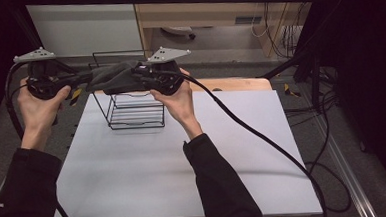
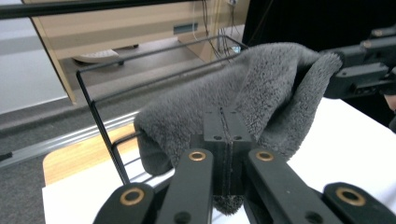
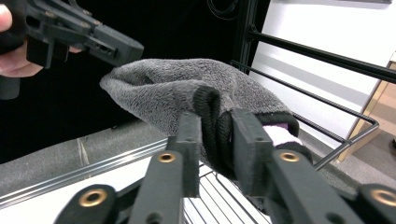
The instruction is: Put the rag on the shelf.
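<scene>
A grey fleece cloth (image 1: pixel 114 77) with a black hem hangs stretched between my two grippers, above a black wire basket (image 1: pixel 133 111). My left gripper (image 1: pixel 85 85) is shut on the cloth's left end; in the left gripper view its jaws (image 2: pixel 225 126) meet on the fleece (image 2: pixel 261 88), and a tuft pokes out below them. My right gripper (image 1: pixel 138 74) holds the other end. In the right gripper view its jaws (image 3: pixel 217 135) pinch the folded hem of the cloth (image 3: pixel 187 84), with a pink patch beside the right finger. Each gripper view also shows the other gripper (image 2: pixel 359 70) (image 3: pixel 84 32).
The wire basket (image 2: pixel 102 126) (image 3: pixel 327 107) stands at the far left of the white table (image 1: pixel 183 159). A thick black cable (image 1: pixel 262 135) trails from my right gripper across the table to the right. Wooden furniture and loose cables lie beyond the far edge.
</scene>
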{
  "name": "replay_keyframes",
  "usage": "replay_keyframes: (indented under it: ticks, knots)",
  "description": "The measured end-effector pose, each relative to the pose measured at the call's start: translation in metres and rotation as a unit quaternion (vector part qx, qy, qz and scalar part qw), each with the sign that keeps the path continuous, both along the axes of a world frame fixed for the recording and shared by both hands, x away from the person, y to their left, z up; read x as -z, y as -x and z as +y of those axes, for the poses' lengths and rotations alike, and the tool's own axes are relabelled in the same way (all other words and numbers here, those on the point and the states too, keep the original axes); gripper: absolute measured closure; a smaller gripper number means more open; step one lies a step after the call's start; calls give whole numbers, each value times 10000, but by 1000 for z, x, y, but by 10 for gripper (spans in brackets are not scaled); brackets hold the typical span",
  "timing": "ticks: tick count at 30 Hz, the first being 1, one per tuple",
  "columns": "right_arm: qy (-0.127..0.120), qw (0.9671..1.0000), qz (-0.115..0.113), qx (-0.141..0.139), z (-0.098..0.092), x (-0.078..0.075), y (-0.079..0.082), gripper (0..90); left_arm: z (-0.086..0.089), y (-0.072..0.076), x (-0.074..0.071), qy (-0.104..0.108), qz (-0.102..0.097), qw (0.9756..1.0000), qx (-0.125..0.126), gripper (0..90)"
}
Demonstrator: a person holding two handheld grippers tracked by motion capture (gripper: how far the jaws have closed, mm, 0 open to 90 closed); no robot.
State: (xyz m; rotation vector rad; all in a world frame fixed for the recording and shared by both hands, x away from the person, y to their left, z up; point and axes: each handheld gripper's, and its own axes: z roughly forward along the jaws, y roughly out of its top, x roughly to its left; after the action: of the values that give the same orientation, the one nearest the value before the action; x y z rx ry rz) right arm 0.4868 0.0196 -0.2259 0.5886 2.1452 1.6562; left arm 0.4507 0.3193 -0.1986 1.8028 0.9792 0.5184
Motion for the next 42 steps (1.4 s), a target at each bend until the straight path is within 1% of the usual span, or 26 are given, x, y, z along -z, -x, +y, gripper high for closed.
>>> replay_keyframes:
  ticks: [1, 2, 4, 6, 7, 9, 10, 12, 14, 15, 16, 17, 18, 19, 20, 22, 23, 24, 25, 26, 29, 30, 33, 35, 39, 42]
  knots:
    - [10, 10000, -2, -20, 0, 0, 0, 687, 0, 0, 1, -29, 17, 10000, 14, 899]
    - [22, 10000, 52, -29, -2, -1, 1, 622, 0, 1, 3, -56, 33, 10000, 38, 899]
    - [43, 10000, 62, -23, -2, -2, 2, 606, -1, 3, 6, -100, 52, 9999, 91, 899]
    - [79, 9999, 73, -9, -4, -3, 3, 561, -3, 5, 10, -204, 48, 9997, 109, 899]
    - [74, 9999, 74, 0, -5, -4, 6, 514, -4, 6, 13, -220, 34, 9997, 117, 899]
    - [38, 10000, 75, -2, -6, -5, 7, 501, -5, 8, 18, -224, 19, 9997, 138, 899]
    - [-55, 10000, 62, -12, -7, -7, 9, 471, -6, 8, 21, -227, 20, 9996, 153, 899]
    - [-95, 9999, 40, -24, -7, -8, 10, 471, -7, 9, 27, -236, 21, 9996, 165, 899]
    - [-197, 9997, 96, -65, -8, -10, 10, 526, -7, 8, 33, -269, 64, 9995, 159, 899]
    - [-221, 9996, 139, -58, -7, -10, 9, 578, -8, 7, 35, -264, 81, 9995, 152, 900]
    - [-223, 9994, 257, -46, -6, -7, 6, 667, -8, 6, 37, -272, 86, 9995, 149, 899]
    - [-223, 9994, 257, -46, -6, -7, 6, 667, -8, 5, 39, -291, 68, 9995, 126, 899]
    - [-219, 9993, 301, -32, -4, -5, 4, 719, -9, 5, 41, -305, 44, 9995, 115, 900]
    - [-125, 9992, 389, 11, -1, 1, 0, 818, -9, 4, 43, -324, 30, 9994, 105, 899]
    - [-125, 9992, 389, 11, -1, 1, 0, 818, -10, 3, 45, -343, -2, 9994, 77, 899]
    - [-37, 9985, 547, 9, 3, 8, -5, 874, -11, 1, 49, -372, -9, 9993, 43, 899]
    - [97, 9977, 670, 3, 7, 17, -7, 895, -11, 0, 51, -382, 4, 9993, 22, 899]
    - [97, 9977, 670, 3, 7, 17, -7, 895, -11, -1, 54, -394, 20, 9992, 9, 899]
    - [154, 9968, 782, 76, 9, 26, -9, 900, -12, -2, 57, -369, 49, 9993, -3, 899]
    - [154, 9968, 782, 76, 9, 26, -9, 900, -12, -3, 60, -371, 84, 9993, -18, 899]
    - [107, 9950, 977, 204, 9, 43, -15, 897, -12, -7, 69, -309, 125, 9994, -100, 899]
    - [107, 9950, 977, 204, 9, 43, -15, 897, -12, -9, 72, -290, 146, 9994, -140, 899]
    - [174, 9943, 996, 326, 10, 53, -20, 888, -11, -16, 80, -222, 184, 9993, -225, 898]
    - [153, 9942, 1006, 344, 10, 58, -22, 879, -11, -19, 83, -125, 158, 9994, -276, 898]
    - [86, 9945, 992, 311, 7, 60, -22, 837, -11, -19, 84, -76, 144, 9996, -233, 889]
    - [45, 9957, 904, 205, 3, 56, -16, 769, -9, -12, 82, -64, 97, 9997, -207, 833]
